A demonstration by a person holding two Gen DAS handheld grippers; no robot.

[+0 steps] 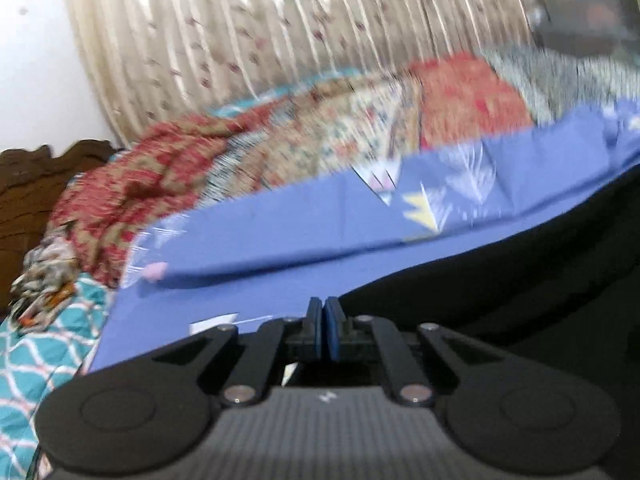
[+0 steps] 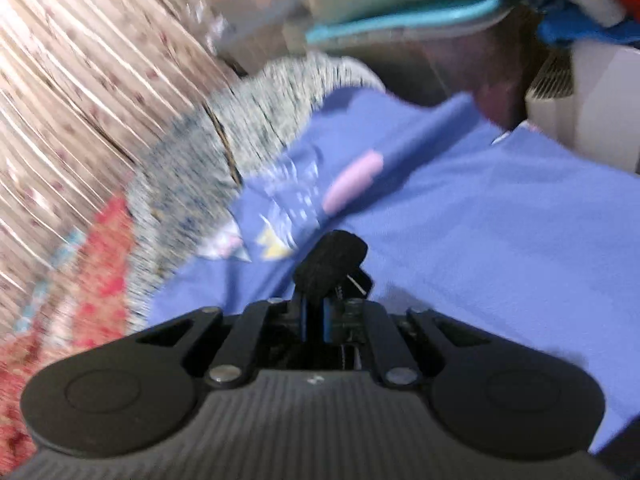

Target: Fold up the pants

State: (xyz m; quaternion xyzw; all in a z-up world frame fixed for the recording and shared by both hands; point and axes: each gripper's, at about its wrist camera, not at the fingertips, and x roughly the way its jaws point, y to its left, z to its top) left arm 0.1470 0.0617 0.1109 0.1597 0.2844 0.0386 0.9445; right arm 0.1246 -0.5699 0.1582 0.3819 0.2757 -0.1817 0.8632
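Observation:
The black pants [image 1: 520,280] lie on a blue bedsheet [image 1: 280,236] and fill the right side of the left wrist view. My left gripper [image 1: 324,308] is shut at the pants' left edge; whether cloth sits between its fingers is hidden. In the right wrist view my right gripper [image 2: 314,304] is shut on a bunched corner of the black pants [image 2: 330,262], held above the blue sheet [image 2: 480,220]. Both views are blurred by motion.
A pile of red and patterned cloths [image 1: 168,176] and a grey speckled cloth [image 2: 224,148] lie along the far side of the bed. A pleated cream curtain [image 1: 260,32] hangs behind. A teal patterned cover [image 1: 36,360] is at the left, a white box [image 2: 592,108] at the right.

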